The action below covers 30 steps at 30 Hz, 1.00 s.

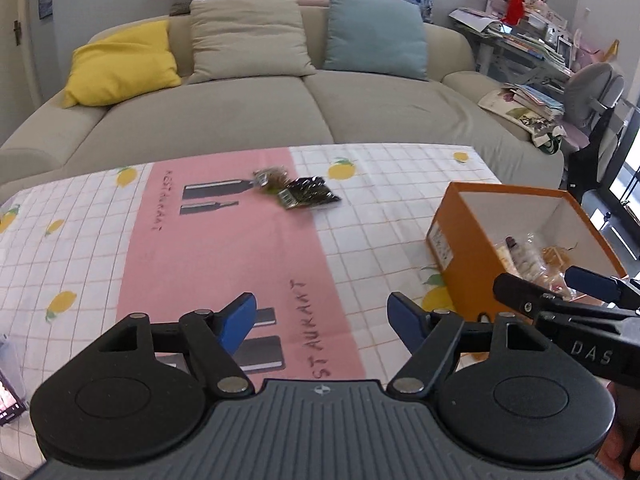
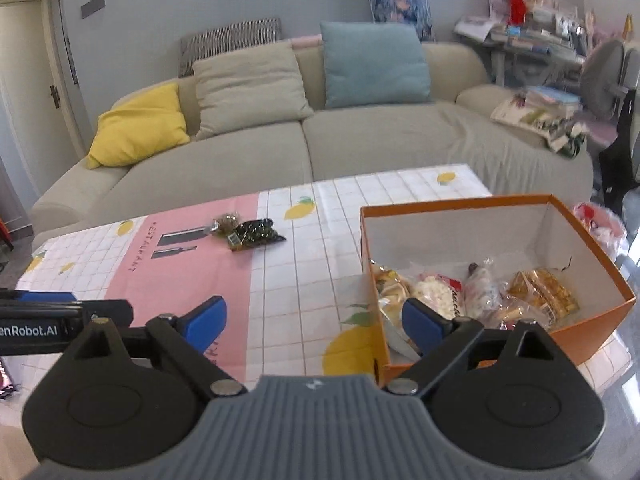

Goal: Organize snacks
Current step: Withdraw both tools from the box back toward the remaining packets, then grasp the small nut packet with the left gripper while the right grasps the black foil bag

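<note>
An orange box (image 1: 468, 236) (image 2: 592, 328) stands at the table's right side and holds several wrapped snacks (image 2: 480, 292). A dark green snack packet (image 1: 310, 194) (image 2: 256, 233) and a small brownish packet (image 1: 272, 176) (image 2: 225, 223) lie together at the far middle of the table. My left gripper (image 1: 322, 318) is open and empty over the near pink strip. My right gripper (image 2: 314, 320) is open and empty at the box's near left corner; it also shows in the left wrist view (image 1: 560, 284).
The table has a pink and white checked cloth with lemons (image 1: 224, 256). A beige sofa (image 1: 280, 112) with yellow, beige and teal cushions stands behind it. A cluttered desk and grey chair (image 1: 592, 84) are at the right. A dark object (image 1: 10, 396) lies at the near left edge.
</note>
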Motion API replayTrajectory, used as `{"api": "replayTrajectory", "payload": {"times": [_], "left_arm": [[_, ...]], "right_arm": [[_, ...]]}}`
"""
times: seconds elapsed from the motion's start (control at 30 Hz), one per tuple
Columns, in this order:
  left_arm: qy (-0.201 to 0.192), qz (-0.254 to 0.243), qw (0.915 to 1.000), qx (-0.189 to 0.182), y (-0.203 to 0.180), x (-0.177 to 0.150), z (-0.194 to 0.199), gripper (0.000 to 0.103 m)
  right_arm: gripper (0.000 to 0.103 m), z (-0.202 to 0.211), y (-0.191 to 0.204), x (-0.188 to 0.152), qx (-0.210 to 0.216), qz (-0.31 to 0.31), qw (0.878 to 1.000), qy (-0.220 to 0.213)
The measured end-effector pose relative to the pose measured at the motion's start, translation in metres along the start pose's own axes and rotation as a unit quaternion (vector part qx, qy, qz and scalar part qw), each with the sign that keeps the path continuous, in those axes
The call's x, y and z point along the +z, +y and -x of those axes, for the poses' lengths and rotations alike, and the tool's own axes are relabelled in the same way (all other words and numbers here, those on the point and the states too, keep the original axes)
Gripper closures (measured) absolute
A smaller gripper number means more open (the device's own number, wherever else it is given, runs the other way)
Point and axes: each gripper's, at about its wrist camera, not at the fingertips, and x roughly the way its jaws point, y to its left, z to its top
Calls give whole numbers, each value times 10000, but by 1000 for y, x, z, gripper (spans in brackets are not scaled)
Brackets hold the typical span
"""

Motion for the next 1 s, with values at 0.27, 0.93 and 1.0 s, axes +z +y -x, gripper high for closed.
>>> {"api": "replayTrajectory", "payload": {"times": [0.27,0.93,1.0], "left_arm": [[55,310,9995,99,26,-7,-19,16],[73,87,9999,-117,76,44,-131,18],[54,82,9998,-178,81,48,-144,18]], "right_arm": [[11,-25,30,-9,178,537,9984,84],[13,-176,51,43,367,1355,9893,396],[13,-191,50,48,377,1286,9903,369]]}}
